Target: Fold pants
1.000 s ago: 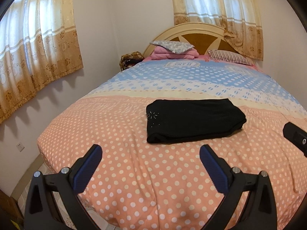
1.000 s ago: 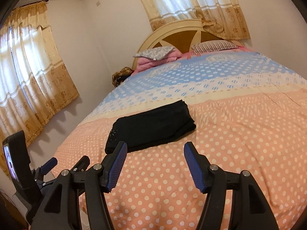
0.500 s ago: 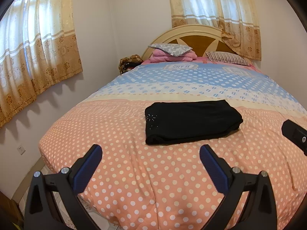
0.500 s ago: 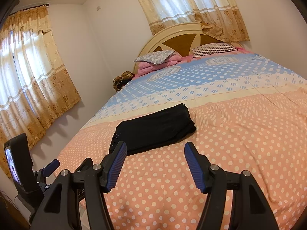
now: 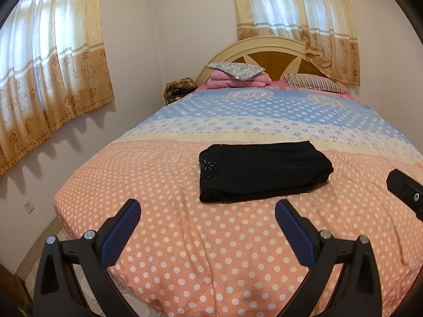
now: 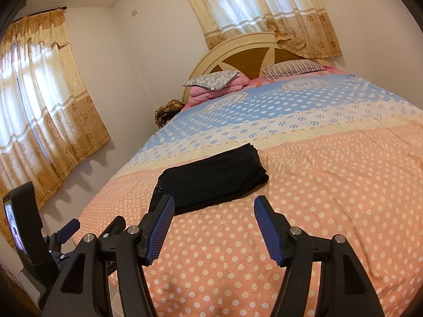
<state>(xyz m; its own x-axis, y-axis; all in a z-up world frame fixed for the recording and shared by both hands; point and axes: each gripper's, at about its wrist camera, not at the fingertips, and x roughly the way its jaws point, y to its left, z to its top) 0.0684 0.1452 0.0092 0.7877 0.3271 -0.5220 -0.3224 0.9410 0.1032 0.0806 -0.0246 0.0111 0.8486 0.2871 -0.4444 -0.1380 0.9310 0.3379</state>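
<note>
The left gripper (image 5: 206,211), blue-padded, is spread wide and empty; the right gripper (image 6: 212,207) likewise, one finger (image 6: 162,212) hiding a corner of the folded black pants (image 6: 208,178) on the peach polka-dot quilt (image 6: 330,198).

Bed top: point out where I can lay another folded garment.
Free: the pink dotted quilt between the folded black pants and the foot edge, and right of the pants; also the blue band before the pillows. Crowded: the headboard end, with the pink bedding stack and striped pillow.

Black gripper (image 5: 206,216), ribbed blue pads (image 5: 293,233)
</note>
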